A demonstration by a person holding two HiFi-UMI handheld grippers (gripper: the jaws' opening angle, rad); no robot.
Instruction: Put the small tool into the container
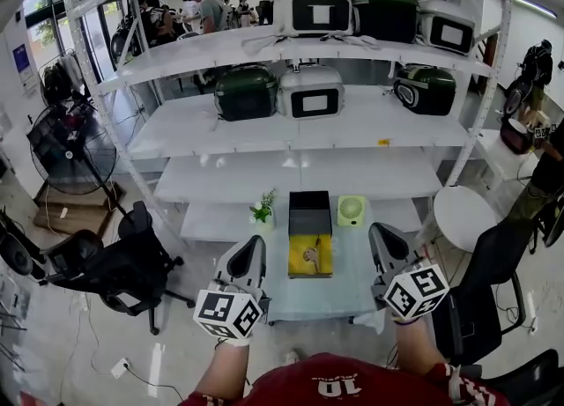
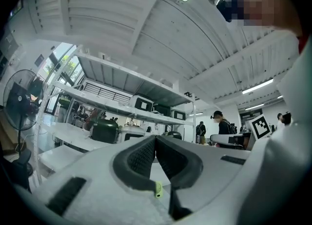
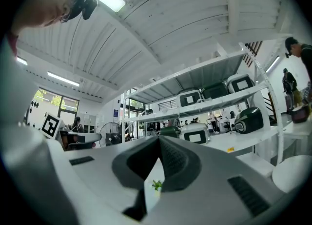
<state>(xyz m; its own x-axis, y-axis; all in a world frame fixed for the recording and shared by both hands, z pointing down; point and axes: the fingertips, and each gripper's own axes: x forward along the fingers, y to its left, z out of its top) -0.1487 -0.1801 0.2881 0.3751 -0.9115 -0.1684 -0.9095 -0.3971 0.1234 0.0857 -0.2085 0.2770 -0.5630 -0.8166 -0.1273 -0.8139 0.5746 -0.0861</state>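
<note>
In the head view a small metal tool (image 1: 312, 256) lies inside a yellow open container (image 1: 295, 265) on the pale table (image 1: 352, 288). A black box (image 1: 309, 212) stands directly behind the container. My left gripper (image 1: 255, 245) is held up left of the container, apart from it, and my right gripper (image 1: 380, 232) is held up to its right. In the left gripper view the left gripper (image 2: 155, 137) has its jaws closed tip to tip with nothing between them. In the right gripper view the right gripper (image 3: 159, 138) is likewise shut and empty.
A small potted plant (image 1: 263, 210) and a green mini fan (image 1: 351, 211) flank the black box. White shelves (image 1: 300, 122) behind hold green and white appliances. Office chairs (image 1: 123, 265) stand left and right, and a round white table (image 1: 464, 215) is at right.
</note>
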